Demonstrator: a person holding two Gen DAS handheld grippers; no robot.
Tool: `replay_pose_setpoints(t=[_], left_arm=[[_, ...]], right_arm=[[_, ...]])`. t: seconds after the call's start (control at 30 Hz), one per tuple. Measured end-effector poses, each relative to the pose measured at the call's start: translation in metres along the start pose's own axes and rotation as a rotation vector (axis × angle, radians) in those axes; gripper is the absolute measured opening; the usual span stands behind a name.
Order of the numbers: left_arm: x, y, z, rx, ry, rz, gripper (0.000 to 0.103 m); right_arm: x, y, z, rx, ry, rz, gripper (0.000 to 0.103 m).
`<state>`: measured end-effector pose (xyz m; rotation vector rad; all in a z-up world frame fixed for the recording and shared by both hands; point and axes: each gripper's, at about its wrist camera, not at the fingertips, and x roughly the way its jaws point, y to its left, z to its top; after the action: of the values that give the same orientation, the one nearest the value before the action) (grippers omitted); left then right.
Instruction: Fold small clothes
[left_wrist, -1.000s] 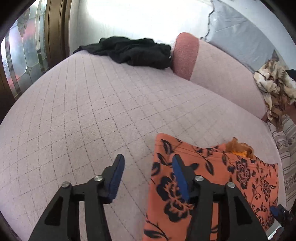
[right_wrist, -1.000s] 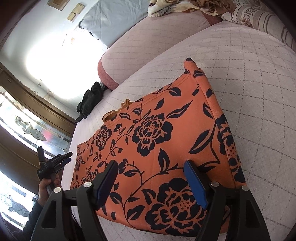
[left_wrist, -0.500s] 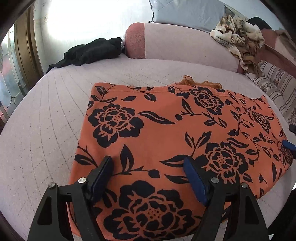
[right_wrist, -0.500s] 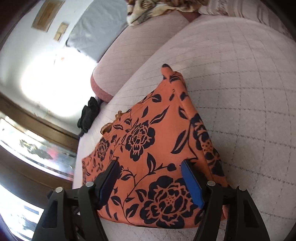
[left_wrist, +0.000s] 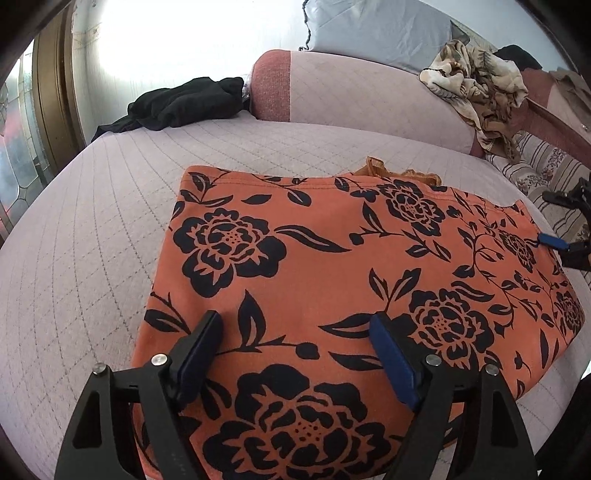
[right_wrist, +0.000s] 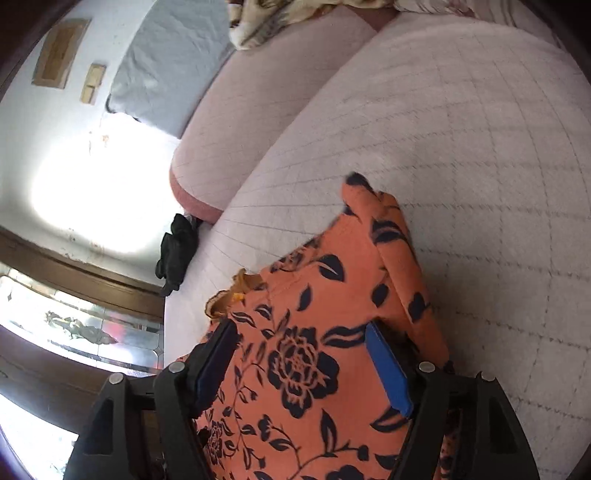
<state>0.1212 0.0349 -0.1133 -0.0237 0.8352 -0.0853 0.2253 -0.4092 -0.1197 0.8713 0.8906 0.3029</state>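
Observation:
An orange garment with black flowers (left_wrist: 314, 266) lies spread flat on the pink quilted bed (left_wrist: 92, 240). My left gripper (left_wrist: 295, 332) hovers over its near left part. Its jaws are opening, and cloth lies under the gap, not pinched. In the blurred right wrist view, my right gripper (right_wrist: 301, 347) is over the garment (right_wrist: 303, 369) near its right edge, which looks bunched up. Its jaws are opening too, with cloth filling the gap and the pads not pressing it. The left wrist view shows the right gripper (left_wrist: 554, 221) at the garment's far right side.
A black garment (left_wrist: 184, 103) lies at the bed's far left, beside a pink bolster (left_wrist: 351, 88). A beige patterned cloth (left_wrist: 476, 81) is heaped on the bolster's right end, with a grey pillow (left_wrist: 369, 33) behind. Striped bedding (left_wrist: 546, 162) borders the right.
My left gripper swung from the garment's left edge to over its near part, and its jaws widened. My right gripper slid along the right edge and rolled; the cloth there bunched.

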Motion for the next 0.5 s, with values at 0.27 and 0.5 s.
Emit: replay_pose_setpoints(t=[0.27, 0.5], left_arm=[[0.003, -0.001, 0.002, 0.002, -0.001, 0.001, 0.086], [0.004, -0.003, 0.001, 0.005, -0.006, 0.014, 0.088]], right_arm=[[0.036, -0.029, 0.047, 0.105, 0.002, -0.056, 0.076], [0.046, -0.025, 0.061, 0.045, -0.012, -0.064, 0.08]])
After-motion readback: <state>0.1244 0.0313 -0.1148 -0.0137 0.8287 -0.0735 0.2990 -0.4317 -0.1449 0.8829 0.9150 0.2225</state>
